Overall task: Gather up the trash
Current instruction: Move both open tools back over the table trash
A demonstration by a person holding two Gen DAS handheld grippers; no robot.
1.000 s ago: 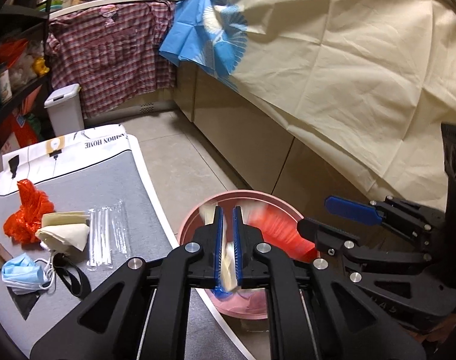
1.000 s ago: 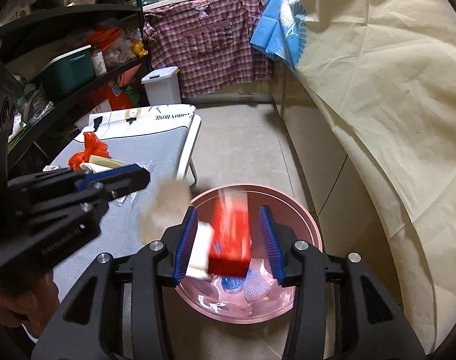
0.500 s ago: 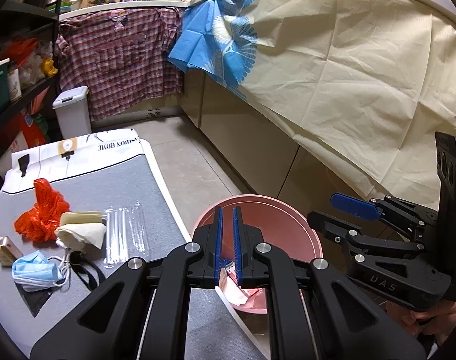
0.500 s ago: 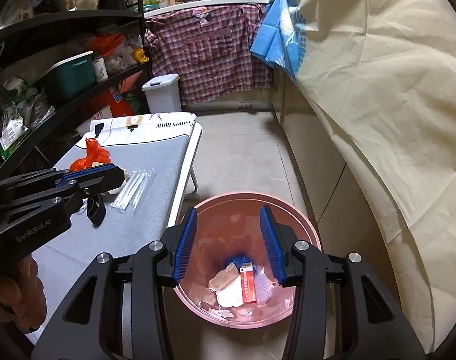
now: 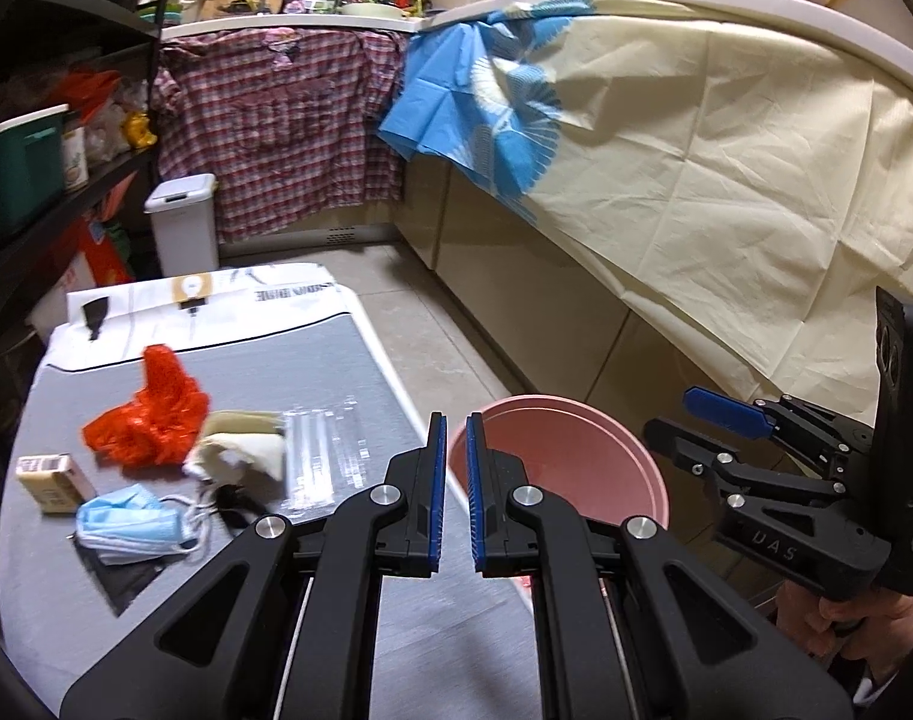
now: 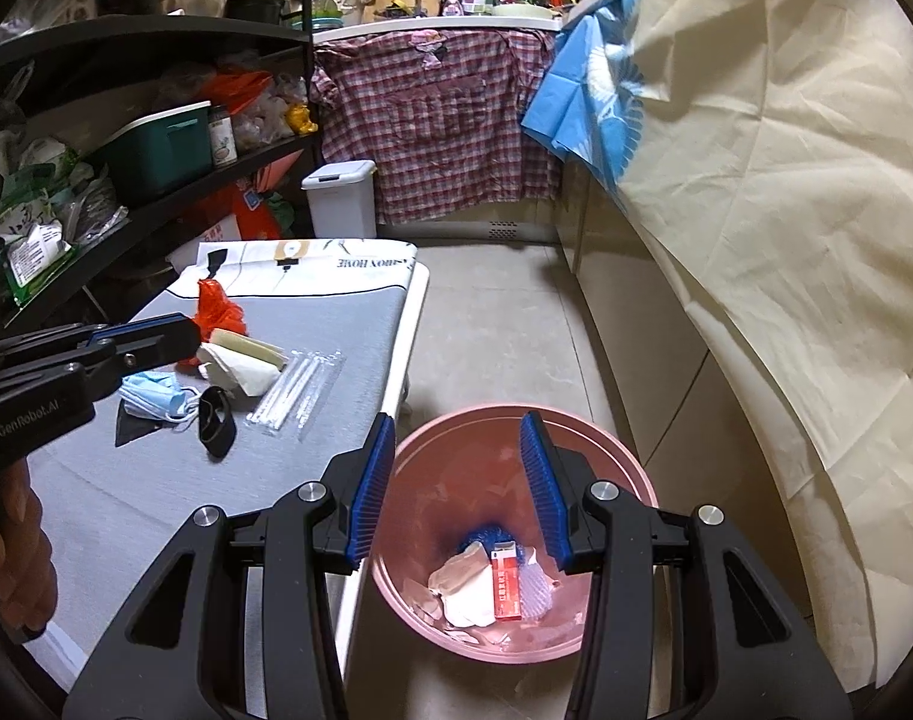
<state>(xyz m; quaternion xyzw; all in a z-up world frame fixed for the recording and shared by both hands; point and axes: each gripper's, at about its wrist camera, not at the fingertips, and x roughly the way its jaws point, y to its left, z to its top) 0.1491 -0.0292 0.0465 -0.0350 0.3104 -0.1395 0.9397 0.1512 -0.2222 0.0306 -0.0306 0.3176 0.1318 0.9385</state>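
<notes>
trash is seen in the pink basin (image 6: 630, 483) beneath the empty, parted right gripper (image 6: 459, 489); the left gripper (image 5: 453, 495), nearly clenched on nothing, is held over the ironing board (image 5: 360, 384) edge, where more trash lies.

"GenRobot.AI" in pale letters on the black body of the left gripper (image 6: 147, 337). "UAS" on the body of the right gripper (image 5: 690, 420). Upside-down print ending in "HOME" on the white end of the ironing-board cover (image 6: 312, 258). Red box (image 6: 507, 587) label too small to read.
</notes>
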